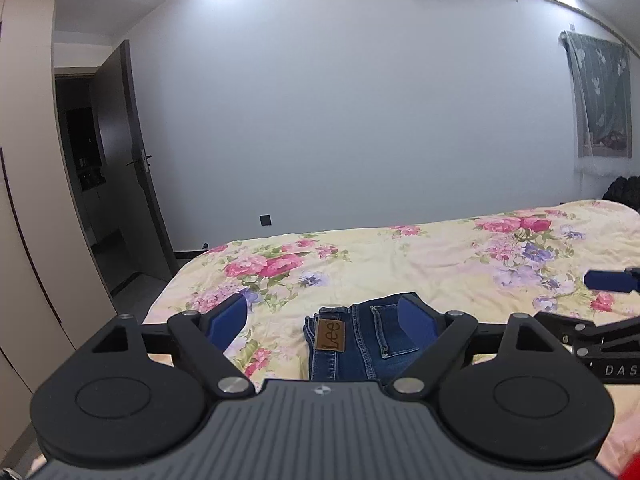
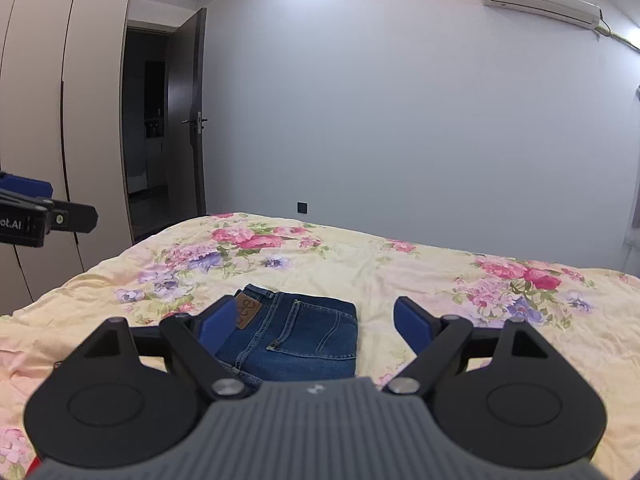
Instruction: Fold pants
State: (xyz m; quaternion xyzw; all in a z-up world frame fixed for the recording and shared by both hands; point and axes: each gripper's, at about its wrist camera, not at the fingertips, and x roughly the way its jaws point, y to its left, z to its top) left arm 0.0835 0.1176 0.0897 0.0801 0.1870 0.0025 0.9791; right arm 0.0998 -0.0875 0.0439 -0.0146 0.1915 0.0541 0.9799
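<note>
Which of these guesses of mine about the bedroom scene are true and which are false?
1. The jeans lie folded into a compact block on the floral bedspread. True.
2. The left gripper is clamped on the jeans. False: its jaws stand wide open with nothing pressed between them.
3. The leather brand patch faces up. True.
4. The right gripper holds a trouser leg in the air. False: its jaws are open and empty, above the jeans.
5. The door behind the bed is closed. False: it stands open onto a dark room.
</note>
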